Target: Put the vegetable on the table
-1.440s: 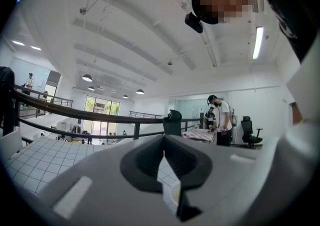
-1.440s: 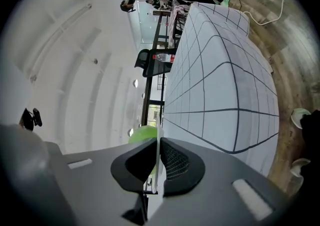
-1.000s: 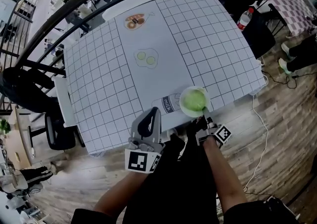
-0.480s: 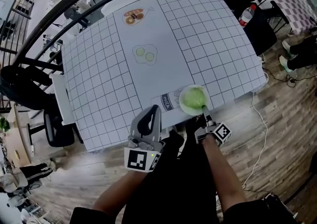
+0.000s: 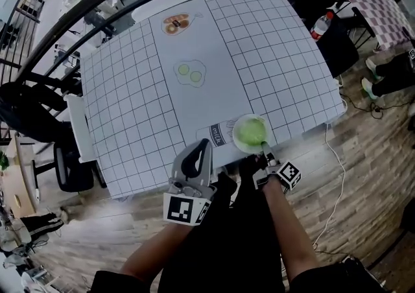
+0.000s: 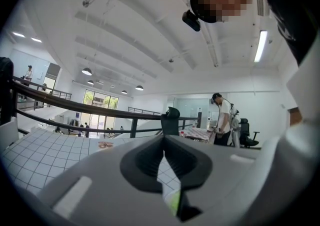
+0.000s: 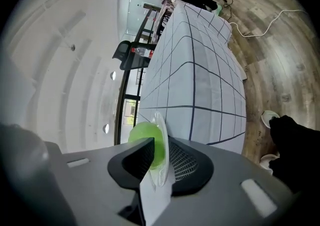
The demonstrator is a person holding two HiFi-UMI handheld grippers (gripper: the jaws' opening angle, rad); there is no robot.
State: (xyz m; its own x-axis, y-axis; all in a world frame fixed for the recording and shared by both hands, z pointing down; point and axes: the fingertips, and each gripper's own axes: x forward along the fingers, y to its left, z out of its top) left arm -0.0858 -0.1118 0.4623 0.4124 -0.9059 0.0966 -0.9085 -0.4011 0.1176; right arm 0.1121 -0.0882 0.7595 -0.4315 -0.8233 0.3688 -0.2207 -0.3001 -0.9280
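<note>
A clear shallow plate [image 5: 237, 142] with a green leafy vegetable [image 5: 251, 131] on it rests on the grid-patterned table [image 5: 130, 110], close to the near edge. My right gripper [image 5: 266, 150] is at the plate's near rim. In the right gripper view its jaws [image 7: 161, 141] are opening. The thin plate rim [image 7: 161, 125] stands between them with a gap beside it, and the vegetable [image 7: 145, 135] is just past the tips. My left gripper [image 5: 205, 144] hovers at the table's near edge left of the plate. It is shut and empty [image 6: 163, 138].
Flat pictures lie along the table's middle strip: a milk carton [image 5: 218, 135], two green slices [image 5: 190, 72], a food plate [image 5: 176, 23]. A black railing [image 5: 97, 6] curves behind, a dark chair [image 5: 71, 168] stands left, and a bottle [image 5: 319, 24] and white cable [image 5: 337, 168] are right.
The plate and my right gripper sit marginally lower in the head view, mostly from head motion. The left gripper holds the same spot.
</note>
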